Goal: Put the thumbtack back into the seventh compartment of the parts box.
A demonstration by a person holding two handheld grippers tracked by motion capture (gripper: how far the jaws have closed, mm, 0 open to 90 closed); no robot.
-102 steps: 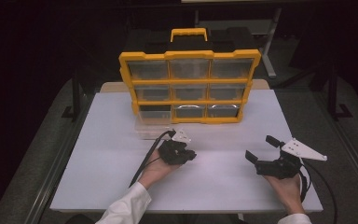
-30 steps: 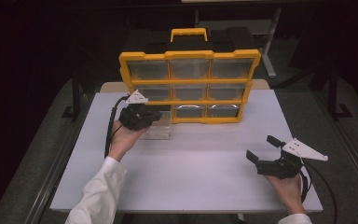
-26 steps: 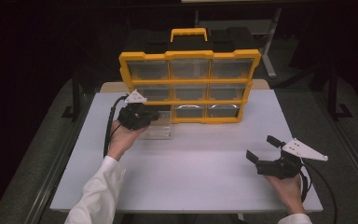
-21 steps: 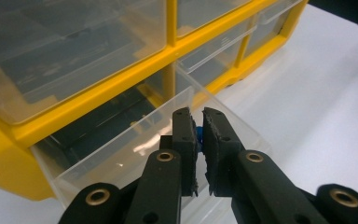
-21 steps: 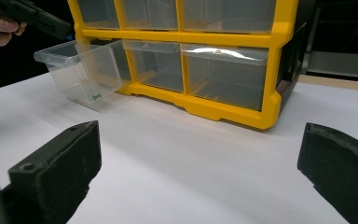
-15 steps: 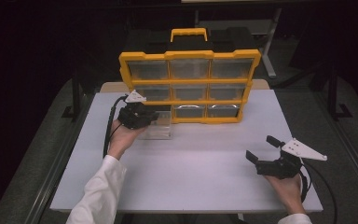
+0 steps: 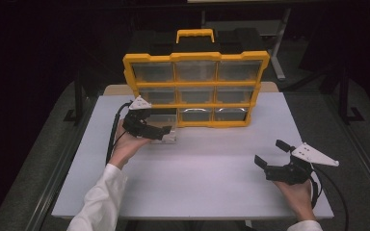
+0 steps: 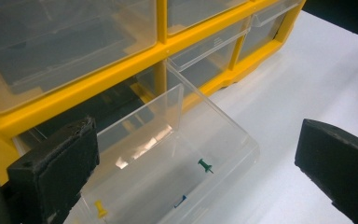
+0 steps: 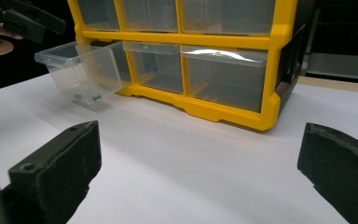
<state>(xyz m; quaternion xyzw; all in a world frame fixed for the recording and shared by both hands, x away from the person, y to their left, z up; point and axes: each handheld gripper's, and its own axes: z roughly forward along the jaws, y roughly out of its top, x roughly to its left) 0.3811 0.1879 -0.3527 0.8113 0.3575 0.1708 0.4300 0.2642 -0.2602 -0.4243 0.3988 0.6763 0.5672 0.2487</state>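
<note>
The clear drawer [image 8: 168, 154] is pulled out of the yellow organizer's [image 7: 195, 89] bottom-left slot, pins inside. The left gripper [image 7: 166, 133] has just opened and now releases the drawer; draw it back straight, without bumping the drawer.

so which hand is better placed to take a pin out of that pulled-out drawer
Left. The left claw sits right at the clear drawer, its jaws just opened wide with the green pin between and below them. The right claw rests open, far across the table.
</note>
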